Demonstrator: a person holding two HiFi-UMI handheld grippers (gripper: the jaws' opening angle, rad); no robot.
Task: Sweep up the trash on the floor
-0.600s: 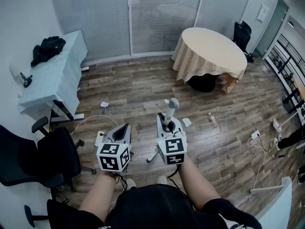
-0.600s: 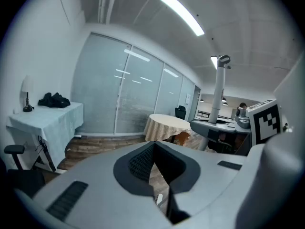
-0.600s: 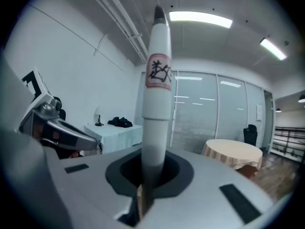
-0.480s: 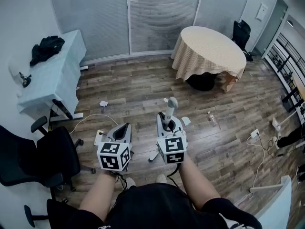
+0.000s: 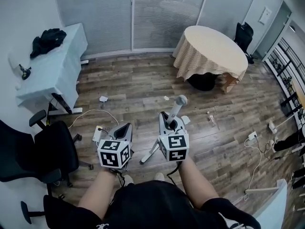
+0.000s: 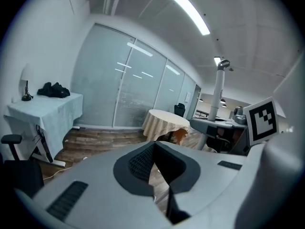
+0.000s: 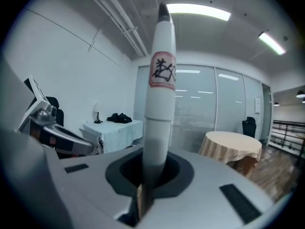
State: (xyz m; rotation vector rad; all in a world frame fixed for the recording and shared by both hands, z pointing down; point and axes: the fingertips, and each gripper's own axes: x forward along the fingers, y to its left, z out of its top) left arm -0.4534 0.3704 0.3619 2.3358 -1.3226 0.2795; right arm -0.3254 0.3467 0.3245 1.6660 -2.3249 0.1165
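Observation:
In the head view my right gripper [image 5: 167,120] is shut on a broom's white-and-grey handle [image 5: 179,103]. The handle slants from upper right down to the lower left past the gripper. In the right gripper view the handle [image 7: 159,104] rises straight up between the jaws of the right gripper [image 7: 145,175]. My left gripper [image 5: 125,126] hangs beside it on the left, jaws shut with nothing between them [image 6: 153,149]. Paper scraps lie on the wood floor: one at the left [image 5: 103,98], a small one ahead [image 5: 166,98], one by the right gripper [image 5: 186,120], another further right [image 5: 211,117].
A round table under a beige cloth [image 5: 209,49] stands at the back right. A table with a pale blue cloth [image 5: 52,70] is at the left wall. A black office chair [image 5: 43,151] sits near left. A power strip [image 5: 97,133] and cables [image 5: 252,137] lie on the floor.
The broom handle has tilted further to the right at its top, its lower end swinging left. Both grippers have shifted slightly; the left one stays shut and empty.

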